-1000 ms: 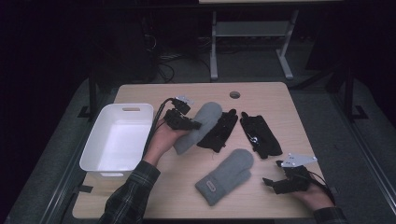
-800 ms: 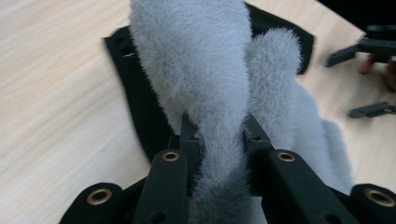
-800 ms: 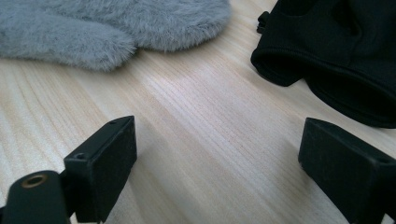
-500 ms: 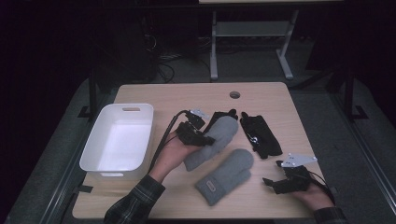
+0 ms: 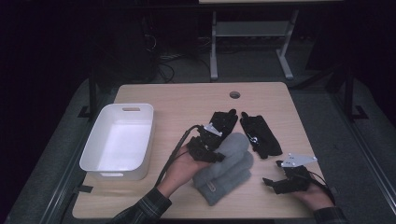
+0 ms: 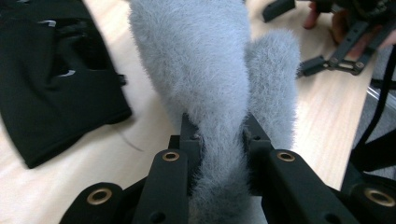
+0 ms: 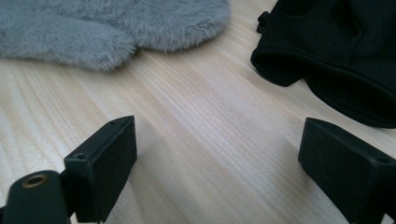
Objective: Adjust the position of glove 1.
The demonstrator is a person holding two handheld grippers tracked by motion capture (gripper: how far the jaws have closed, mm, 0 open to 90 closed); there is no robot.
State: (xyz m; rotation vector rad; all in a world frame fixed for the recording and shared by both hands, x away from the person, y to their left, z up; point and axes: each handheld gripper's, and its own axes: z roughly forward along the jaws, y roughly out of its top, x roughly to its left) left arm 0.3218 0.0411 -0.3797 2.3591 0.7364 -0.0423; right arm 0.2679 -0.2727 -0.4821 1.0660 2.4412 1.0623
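We see a pale wooden surface (image 5: 187, 100) with a round hole near its far edge. A white rectangular plastic tub (image 5: 119, 140) stands by the left edge. Near the middle, toward the near edge, two fluffy grey fleece mittens (image 5: 224, 170) lie stacked, one on the other. Beyond them, toward the far edge, lie two black fabric gloves: one (image 5: 224, 122) just past the upper mitten, one (image 5: 260, 134) to its right. Our left hand-held gripper (image 5: 205, 148) pinches the upper grey mitten (image 6: 205, 84); in the left gripper view the fleece is squeezed between both pads. Our right hand-held gripper (image 5: 273, 183) rests near the front right corner, close beside the mittens, its jaws spread wide over bare wood with nothing between them, as the right gripper view shows.
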